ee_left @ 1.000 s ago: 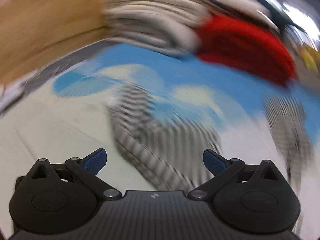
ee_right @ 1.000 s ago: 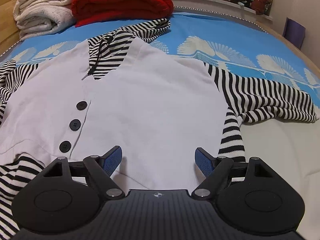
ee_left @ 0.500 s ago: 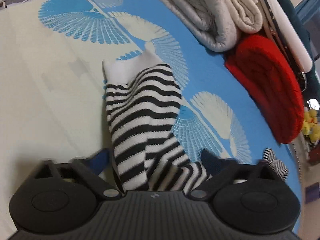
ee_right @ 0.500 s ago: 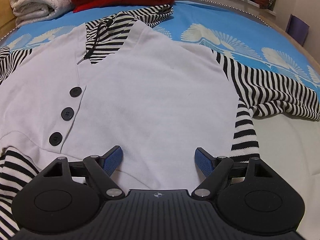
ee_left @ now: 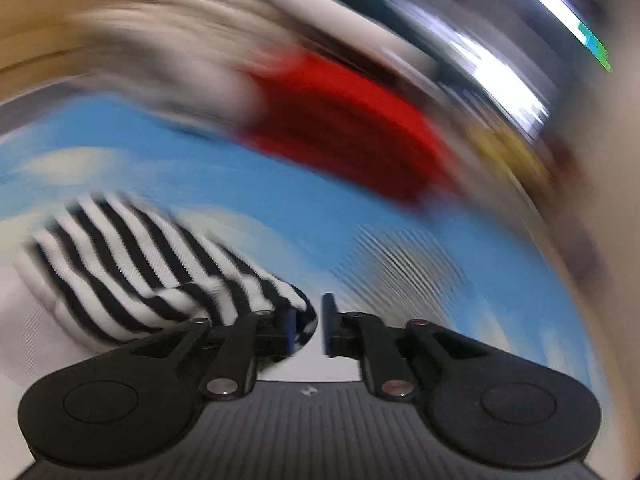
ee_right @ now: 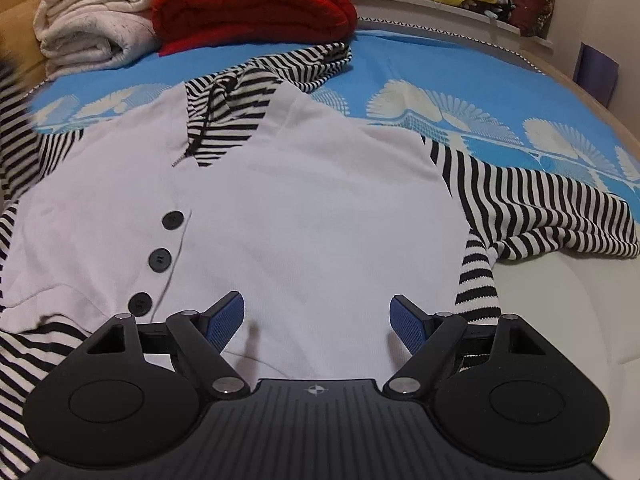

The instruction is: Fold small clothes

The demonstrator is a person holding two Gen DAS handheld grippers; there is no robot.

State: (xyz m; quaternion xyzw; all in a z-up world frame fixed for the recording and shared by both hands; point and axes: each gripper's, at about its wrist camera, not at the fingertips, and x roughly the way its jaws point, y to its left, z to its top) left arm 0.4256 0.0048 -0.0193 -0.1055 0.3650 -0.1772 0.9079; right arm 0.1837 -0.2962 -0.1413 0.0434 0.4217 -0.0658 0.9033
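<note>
The left hand-held gripper point(ee_left: 308, 326) is closing, the black-and-white striped knit sleeve point(ee_left: 160, 272) between its jaws at 9 o'clock; the right hand-held gripper point(ee_right: 319, 322) gapes empty over the white buttoned top point(ee_right: 280, 200).

The left gripper point(ee_left: 308, 326) is seen with its jaws closing to a narrow gap, striped fabric being caught between them against the left pad, while the right gripper point(ee_right: 318, 316) is held pointing steeply downward with its jaws spread wide and nothing gripped between them.
</note>
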